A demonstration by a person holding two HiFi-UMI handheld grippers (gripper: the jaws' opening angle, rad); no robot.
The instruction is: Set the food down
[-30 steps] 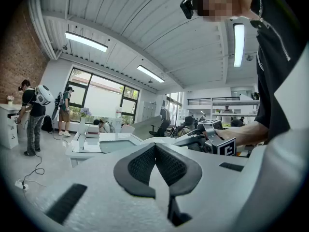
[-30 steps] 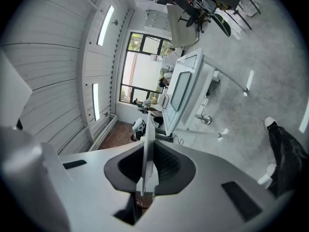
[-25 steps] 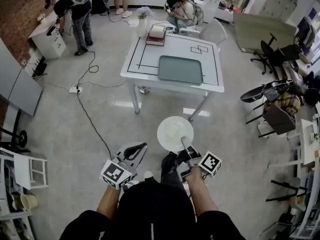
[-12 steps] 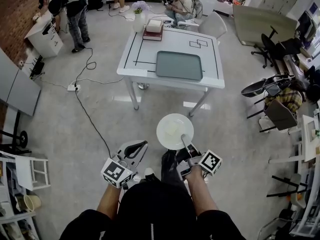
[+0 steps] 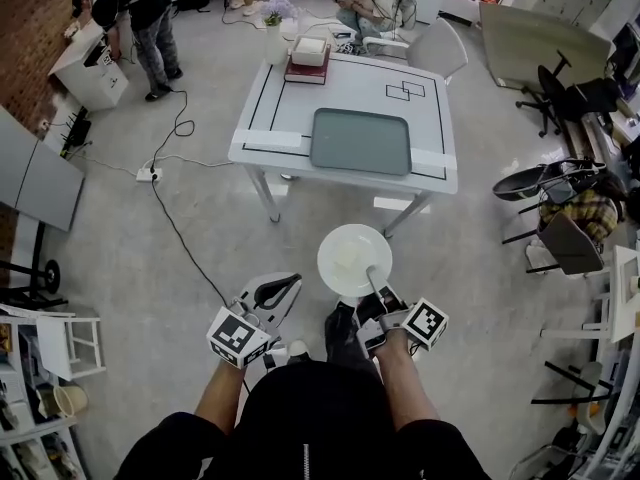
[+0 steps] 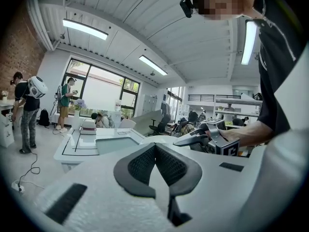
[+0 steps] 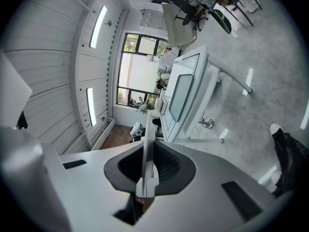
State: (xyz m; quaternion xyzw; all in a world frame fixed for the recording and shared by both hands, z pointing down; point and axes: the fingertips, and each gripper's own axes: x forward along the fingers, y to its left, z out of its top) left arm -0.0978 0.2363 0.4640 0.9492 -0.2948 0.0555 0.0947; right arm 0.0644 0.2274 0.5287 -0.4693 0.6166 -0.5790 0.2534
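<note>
A white plate (image 5: 354,259) with a pale piece of food (image 5: 349,256) in its middle hangs above the floor in front of the person's legs. My right gripper (image 5: 372,286) is shut on the plate's near rim. In the right gripper view the plate (image 7: 146,129) shows edge-on, clamped between the pads of that gripper (image 7: 147,146). My left gripper (image 5: 275,293) is off to the plate's left, apart from it. Its jaws (image 6: 155,146) meet at the tips with nothing between them.
Ahead stands a white table (image 5: 430,118) with black line markings, bearing an empty grey tray (image 5: 360,140), a stack of books (image 5: 308,60) and a vase of flowers (image 5: 272,30). Chairs crowd the right side (image 5: 560,238). A cable (image 5: 175,233) runs across the floor; people stand behind.
The table has drawn slightly nearer and shifted right in the head view. The plate stays in the right gripper; both grippers keep their places relative to the body.
</note>
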